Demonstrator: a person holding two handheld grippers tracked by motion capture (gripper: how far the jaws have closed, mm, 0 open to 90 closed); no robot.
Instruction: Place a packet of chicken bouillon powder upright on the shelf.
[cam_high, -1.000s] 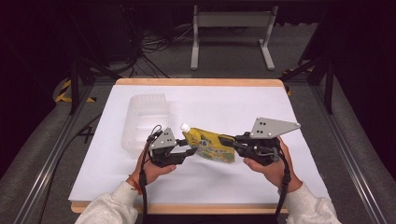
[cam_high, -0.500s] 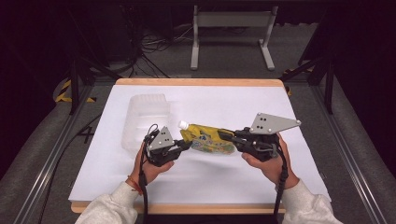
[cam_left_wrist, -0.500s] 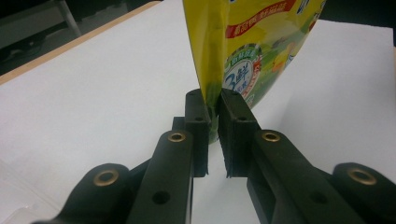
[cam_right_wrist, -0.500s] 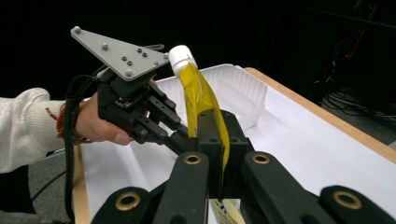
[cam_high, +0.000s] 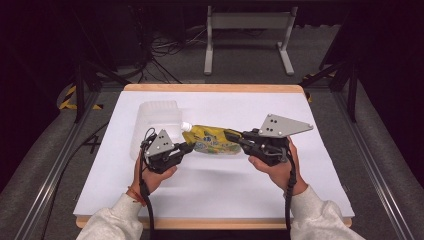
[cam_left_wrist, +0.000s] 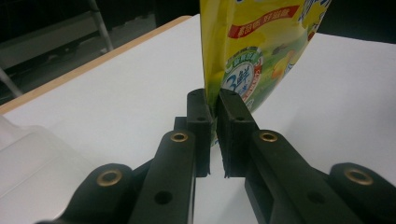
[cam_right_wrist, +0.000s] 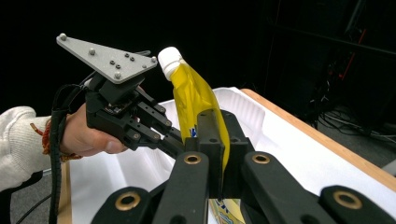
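Two claws | left claw and right claw clamp yellow pouch (opposite ends)

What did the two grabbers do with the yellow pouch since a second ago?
Both grippers, left and right, carried the yellow pouch a little away from the person, toward the clear tray. Both stayed clamped on the pouch; the tray did not move.
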